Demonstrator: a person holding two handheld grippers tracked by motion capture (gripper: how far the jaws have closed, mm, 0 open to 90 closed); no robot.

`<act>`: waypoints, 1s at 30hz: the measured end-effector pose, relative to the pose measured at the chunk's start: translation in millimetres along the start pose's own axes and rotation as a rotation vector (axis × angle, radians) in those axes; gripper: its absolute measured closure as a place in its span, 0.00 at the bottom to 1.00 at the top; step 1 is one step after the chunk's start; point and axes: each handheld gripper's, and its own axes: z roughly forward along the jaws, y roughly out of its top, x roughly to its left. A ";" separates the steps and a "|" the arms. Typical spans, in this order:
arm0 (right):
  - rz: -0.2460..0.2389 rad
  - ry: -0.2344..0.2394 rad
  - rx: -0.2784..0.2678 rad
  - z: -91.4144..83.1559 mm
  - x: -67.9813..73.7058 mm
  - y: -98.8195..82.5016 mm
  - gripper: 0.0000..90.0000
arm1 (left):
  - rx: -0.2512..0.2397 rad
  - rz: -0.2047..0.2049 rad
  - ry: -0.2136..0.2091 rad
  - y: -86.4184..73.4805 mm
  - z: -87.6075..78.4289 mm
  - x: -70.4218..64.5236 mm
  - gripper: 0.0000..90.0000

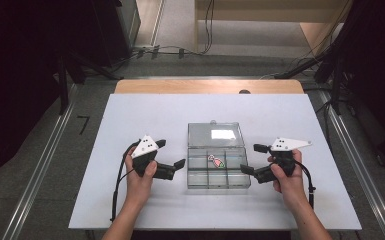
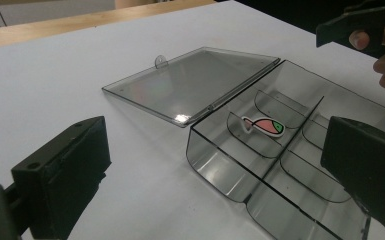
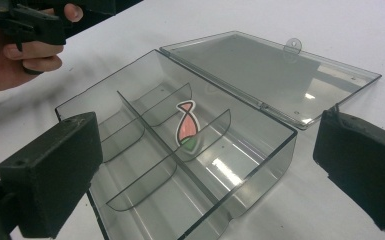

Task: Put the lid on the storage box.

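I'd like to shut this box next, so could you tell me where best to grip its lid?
Grip the lid by its small round tab on the far edge, coming from beyond the box or from above. The lid lies flat on the table, hinged to the box, so that upstanding tab is probably the only part jaws could close on.

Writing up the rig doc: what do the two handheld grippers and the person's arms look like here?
Both the left gripper and the right gripper are black, with blocky matte rectangular jaws. Each carries a pale grey three-cornered plate on top with small dark dots and trails a black cable back along the forearm. The forearms are bare, with no sleeves or gloves visible.
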 end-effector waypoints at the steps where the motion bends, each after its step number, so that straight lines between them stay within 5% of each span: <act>1: 0.001 0.000 -0.001 0.0 0.0 0.0 0.00 | 0.000 -0.004 -0.003 0.6 1.9 0.6 0.00; 30: 0.010 -0.023 -0.006 3.5 -5.1 0.9 0.00 | 0.056 -0.060 -0.047 15.8 57.6 14.4 0.00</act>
